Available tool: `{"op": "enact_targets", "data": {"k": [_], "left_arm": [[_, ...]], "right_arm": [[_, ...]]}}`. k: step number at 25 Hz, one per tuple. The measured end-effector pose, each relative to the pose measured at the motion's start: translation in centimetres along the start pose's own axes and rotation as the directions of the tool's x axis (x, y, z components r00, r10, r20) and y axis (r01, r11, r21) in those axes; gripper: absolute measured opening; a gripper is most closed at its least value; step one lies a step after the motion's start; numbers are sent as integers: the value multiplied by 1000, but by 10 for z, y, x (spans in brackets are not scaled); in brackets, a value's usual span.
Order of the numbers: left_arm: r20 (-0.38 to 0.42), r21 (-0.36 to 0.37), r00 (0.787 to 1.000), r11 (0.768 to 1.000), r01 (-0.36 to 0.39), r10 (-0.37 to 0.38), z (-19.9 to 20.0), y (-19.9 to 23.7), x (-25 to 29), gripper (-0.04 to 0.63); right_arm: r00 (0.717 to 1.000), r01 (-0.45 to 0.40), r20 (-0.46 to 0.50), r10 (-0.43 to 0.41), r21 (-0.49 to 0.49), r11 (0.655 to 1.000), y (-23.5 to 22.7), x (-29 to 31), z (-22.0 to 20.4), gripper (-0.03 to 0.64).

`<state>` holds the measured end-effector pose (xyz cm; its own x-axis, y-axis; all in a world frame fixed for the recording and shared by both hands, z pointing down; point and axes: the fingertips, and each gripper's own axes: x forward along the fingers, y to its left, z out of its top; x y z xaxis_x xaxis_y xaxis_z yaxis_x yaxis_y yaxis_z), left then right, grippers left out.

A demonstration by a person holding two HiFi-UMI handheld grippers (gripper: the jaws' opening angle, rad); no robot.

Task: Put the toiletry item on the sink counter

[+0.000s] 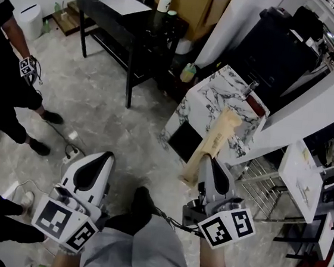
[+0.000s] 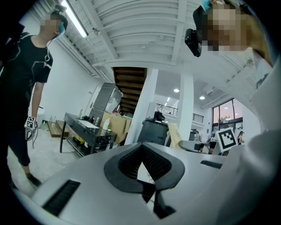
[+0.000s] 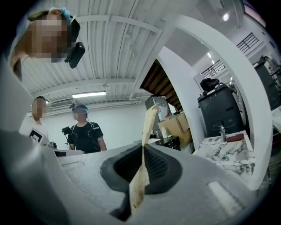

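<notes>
The toiletry item [image 1: 215,141] is a long flat beige pack. My right gripper [image 1: 208,162] is shut on its lower end, and it sticks up and forward past the jaws toward the sink counter [image 1: 212,97], a white marble-patterned block with a faucet [image 1: 250,85]. In the right gripper view the toiletry item [image 3: 147,127] stands edge-on between the pads of the right gripper [image 3: 143,147], with the sink counter [image 3: 224,151] ahead at the right. My left gripper [image 1: 107,156] hangs lower left, shut and empty; its tips meet in the left gripper view [image 2: 141,152].
A black table [image 1: 123,21] with a white bottle [image 1: 165,0] stands at the far left, cardboard boxes [image 1: 194,1] behind it. A person in black [image 1: 3,75] stands at the left. A green bottle [image 1: 188,72] sits beside the counter; a wire rack [image 1: 267,188] is at its right.
</notes>
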<state>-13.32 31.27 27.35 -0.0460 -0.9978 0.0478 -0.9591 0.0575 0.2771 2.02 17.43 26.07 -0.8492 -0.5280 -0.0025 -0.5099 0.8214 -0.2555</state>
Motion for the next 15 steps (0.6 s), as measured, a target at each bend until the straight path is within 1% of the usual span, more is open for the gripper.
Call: {"op": "enact_targets", "data": {"k": [6, 10, 15], "left_arm": [[7, 0, 1000, 1000, -11, 11, -3, 7, 9, 5], [-10, 6, 1000, 1000, 8, -8, 2, 15, 35, 5], [-31, 13, 999, 999, 41, -40, 2, 13, 77, 5]], "right_arm": [[1000, -6, -1, 6, 3, 1000, -8, 11, -4, 3], [1000, 8, 0, -8, 16, 1000, -20, 33, -2, 3], [1000, 28, -1, -28, 32, 999, -49, 55, 1, 3]]}}
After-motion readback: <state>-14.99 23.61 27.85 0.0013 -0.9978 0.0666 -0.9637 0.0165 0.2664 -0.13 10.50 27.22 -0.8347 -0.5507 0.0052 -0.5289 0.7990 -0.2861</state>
